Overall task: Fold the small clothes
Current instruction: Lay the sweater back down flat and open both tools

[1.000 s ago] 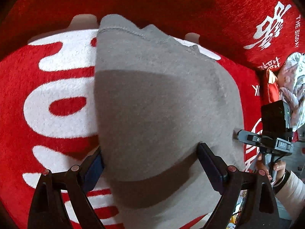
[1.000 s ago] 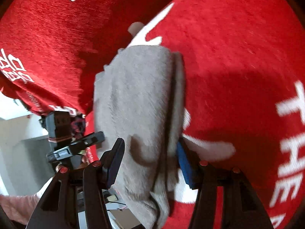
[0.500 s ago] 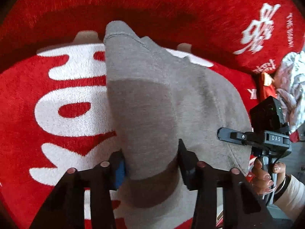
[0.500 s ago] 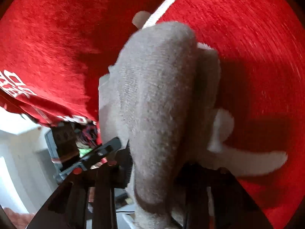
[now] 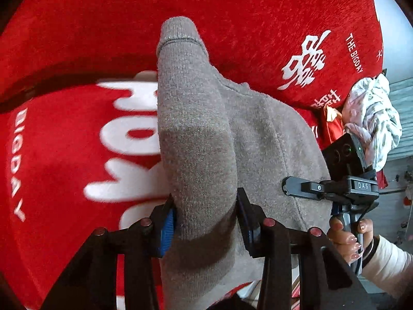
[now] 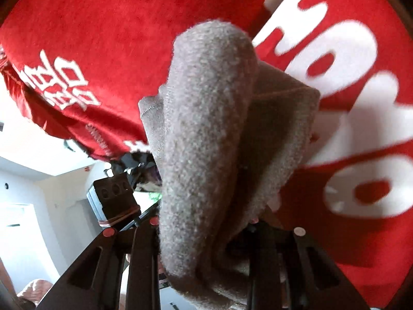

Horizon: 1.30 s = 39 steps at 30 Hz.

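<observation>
Left gripper (image 5: 205,223): black angular finger arms, red round caps on pivots, blue pad on one inner face. Right gripper (image 6: 204,235): same black arms, red caps, one pale cap. Right of left gripper: second unit's black camera block, green light, "DAS" label, grey handle. Hand (image 5: 347,240) below it: painted nails, wrist bangle, white sleeve (image 5: 387,263).

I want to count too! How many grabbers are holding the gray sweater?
2. The left gripper pinches a fold of the gray sweater on the red blanket; the right gripper pinches another fold.
</observation>
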### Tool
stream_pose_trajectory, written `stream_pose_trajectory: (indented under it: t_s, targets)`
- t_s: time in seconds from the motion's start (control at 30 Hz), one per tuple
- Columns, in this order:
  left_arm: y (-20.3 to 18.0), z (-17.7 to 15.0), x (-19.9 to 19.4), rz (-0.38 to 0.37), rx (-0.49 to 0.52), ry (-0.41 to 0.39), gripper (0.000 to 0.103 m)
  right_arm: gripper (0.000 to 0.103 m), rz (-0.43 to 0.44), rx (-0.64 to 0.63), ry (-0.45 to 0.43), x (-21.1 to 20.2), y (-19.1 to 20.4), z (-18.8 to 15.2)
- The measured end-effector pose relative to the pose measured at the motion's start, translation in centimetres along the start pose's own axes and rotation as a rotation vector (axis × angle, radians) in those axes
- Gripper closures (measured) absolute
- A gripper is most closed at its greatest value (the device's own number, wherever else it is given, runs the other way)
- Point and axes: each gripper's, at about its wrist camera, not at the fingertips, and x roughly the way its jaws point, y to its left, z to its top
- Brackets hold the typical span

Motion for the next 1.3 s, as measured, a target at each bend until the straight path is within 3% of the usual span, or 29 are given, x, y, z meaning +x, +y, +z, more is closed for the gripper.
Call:
stream_pose_trajectory:
  t_s: [0.27,0.33,0.43,0.53,0.6,0.7,0.8,0.83,0.93,1.1,1.3]
  targets:
    - [6.0,-5.6,-0.7,0.046,-0.066,0.055,0.059,0.073,-0.023,0.021,0.086,5.4,-1.1,-3.8]
    - [7.3,-6.5,0.2,0.094,-0.077,0.08,0.059,0.073,-0.067,0.013,0.094,7.0,-1.6,-4.2]
    - [8.6,-7.6,0.8,0.197,-0.069,0.085,0.059,0.072,-0.218,-0.024,0.095,8.5,-1.7,-3.7]
    - [9.9,-8.5,-0.1,0.256,-0.084,0.048,0.059,0.065,-0.382,-0.076,0.046,7.2,-1.2,-2.6]
    - [10.7,-9.0,-0.7,0.332,-0.095,0.036,0.059,0.066,-0.525,-0.101,0.008,6.1,-0.8,-1.9]
    - [11.8,-9.5,-1.9,0.385,-0.113,0.027,0.059,0.084,-0.724,-0.161,-0.046,4.1,0.0,-1.6]
    - [11.2,-10.3,-3.6,0.381,-0.096,-0.001,0.059,0.098,-0.841,-0.21,-0.096,2.9,1.4,-2.1]
    - [10.5,-10.5,-4.0,0.376,-0.077,-0.01,0.059,0.098,-0.862,-0.237,-0.108,2.7,2.1,-2.7]
    - [8.1,-10.6,-4.4,0.342,-0.03,-0.021,0.059,0.098,-0.784,-0.277,-0.119,1.6,3.2,-5.0]
    - [4.4,-11.1,-2.0,0.259,0.032,0.015,0.059,0.098,-0.731,-0.326,-0.046,4.0,4.0,-9.2]
    - [4.6,-12.0,2.2,0.32,0.03,0.052,0.059,0.1,-0.848,-0.331,-0.018,6.1,0.6,-10.3]
